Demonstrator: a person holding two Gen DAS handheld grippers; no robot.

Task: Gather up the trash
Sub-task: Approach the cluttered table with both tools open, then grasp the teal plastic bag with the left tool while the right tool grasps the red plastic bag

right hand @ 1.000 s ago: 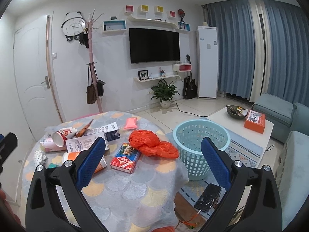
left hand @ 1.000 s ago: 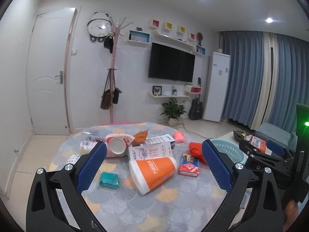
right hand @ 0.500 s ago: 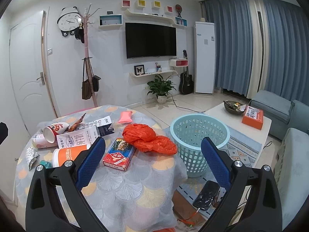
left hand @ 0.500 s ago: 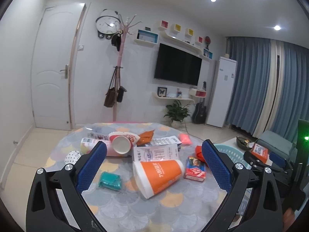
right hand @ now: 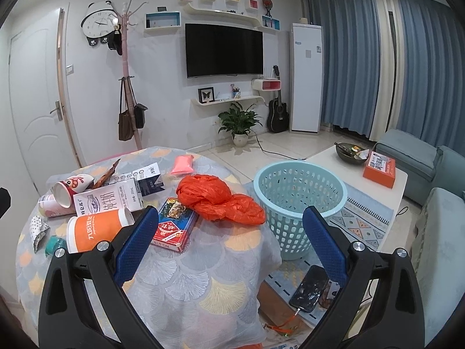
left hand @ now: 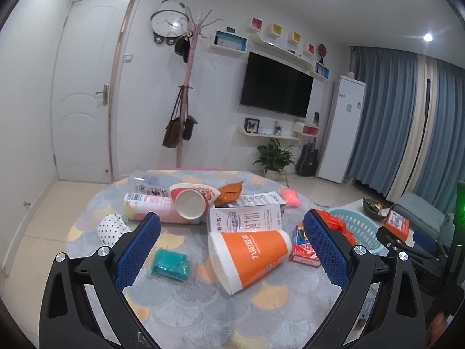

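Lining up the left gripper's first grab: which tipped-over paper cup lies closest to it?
The orange paper cup, between the left gripper fingers; the red-and-white cartoon cup lies farther back.

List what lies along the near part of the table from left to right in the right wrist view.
Polka-dot wrapper → teal packet → orange paper cup → red card box → orange plastic bag → light-blue basket, which stands on the floor past the table edge.

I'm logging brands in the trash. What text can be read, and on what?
"NO SIS", seen upside down: edge of the red card box.
"120", partly legible: white carton.
Orange cup: large white characters, not legible to me.
Pink tube, leaflet, orange box: too small.
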